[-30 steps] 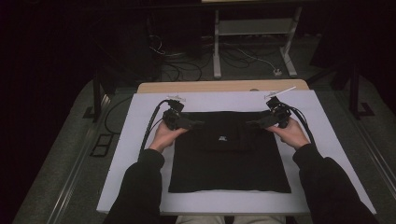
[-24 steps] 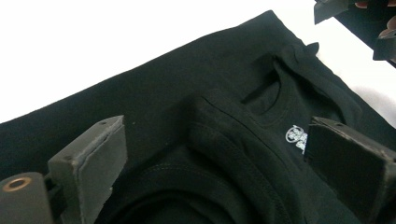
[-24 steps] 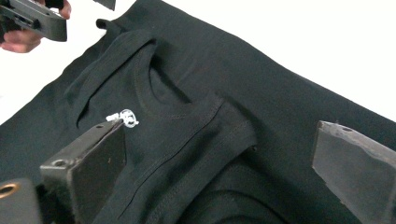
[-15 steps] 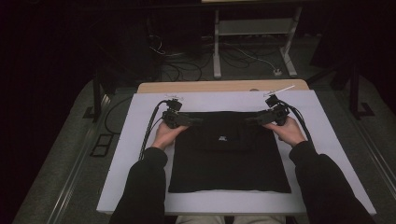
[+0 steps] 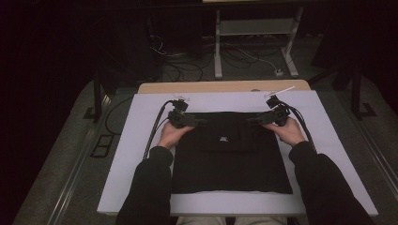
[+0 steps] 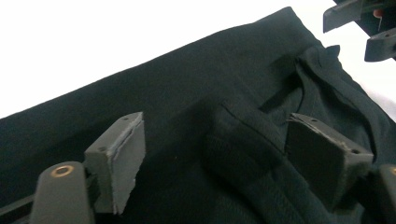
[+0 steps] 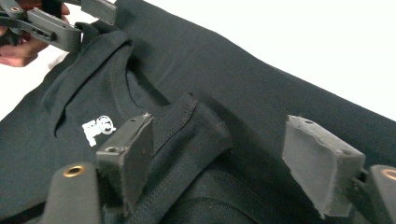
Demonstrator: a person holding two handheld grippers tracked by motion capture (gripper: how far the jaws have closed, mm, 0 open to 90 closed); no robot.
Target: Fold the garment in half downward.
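Note:
A black T-shirt [image 5: 230, 159] lies folded flat on a white board [image 5: 141, 140], its small white logo [image 5: 224, 138] facing up. My left gripper [image 5: 202, 122] lies at the shirt's far left corner and my right gripper [image 5: 251, 120] at its far right corner, both pointing inward. In the left gripper view the left gripper [image 6: 219, 154] straddles a raised fold of black cloth. Its jaws have just been closing and still stand apart. The right gripper [image 7: 224, 154] likewise straddles a stitched fold near the collar, its jaws closing but still wide, beside the logo [image 7: 99, 129].
The board rests on a wooden table [image 5: 220, 87]. Cables trail from both grippers across the board's far side. Beyond the table, a white stand [image 5: 256, 33] and loose cables sit on the dark floor. White margins of board run left and right of the shirt.
Both hands stay at the shirt's far corners, barely shifted inward. The shirt lies as before.

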